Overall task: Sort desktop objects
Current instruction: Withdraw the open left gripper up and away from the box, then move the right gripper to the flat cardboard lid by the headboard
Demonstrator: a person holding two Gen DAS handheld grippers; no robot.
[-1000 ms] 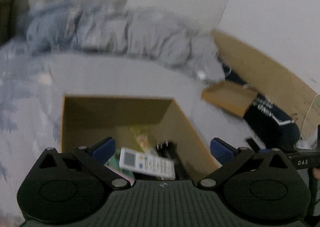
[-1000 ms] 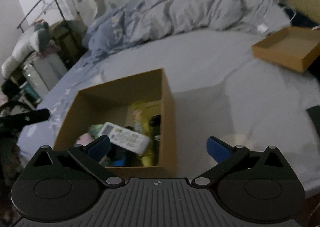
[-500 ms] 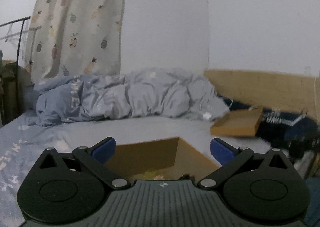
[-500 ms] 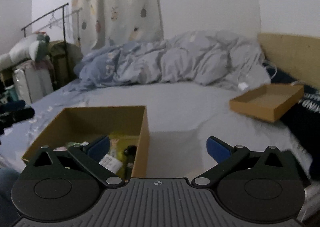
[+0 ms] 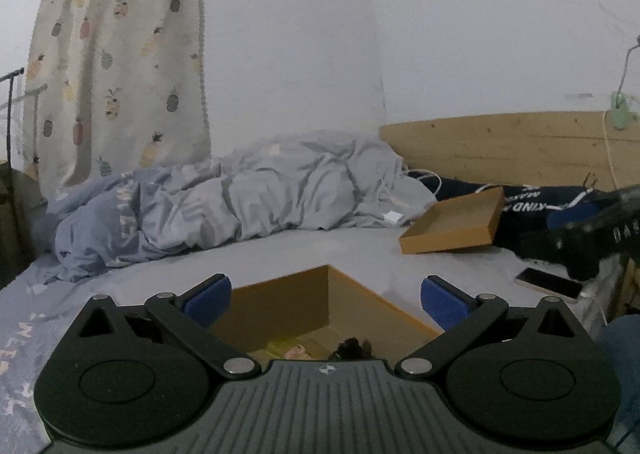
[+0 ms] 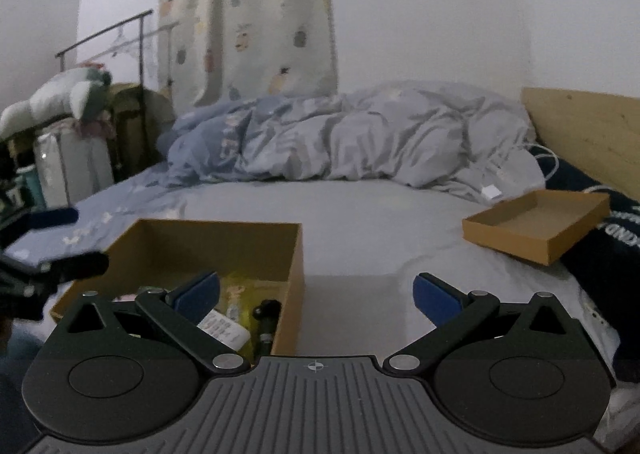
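Both your left gripper (image 5: 326, 296) and right gripper (image 6: 316, 292) were spread apart, empty; the box (image 6: 294, 254) looked light, stiff cardboard, best gripped by its rim

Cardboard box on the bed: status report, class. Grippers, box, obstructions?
Left gripper open, empty. Right gripper open, empty. Cardboard box holds remote and other items. Nothing between grippers and box.

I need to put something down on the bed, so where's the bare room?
The sheet is bare between the box, the duvet and the lid. It is crowded inside the box, and near the phone and dark cloth at the bed's right edge.
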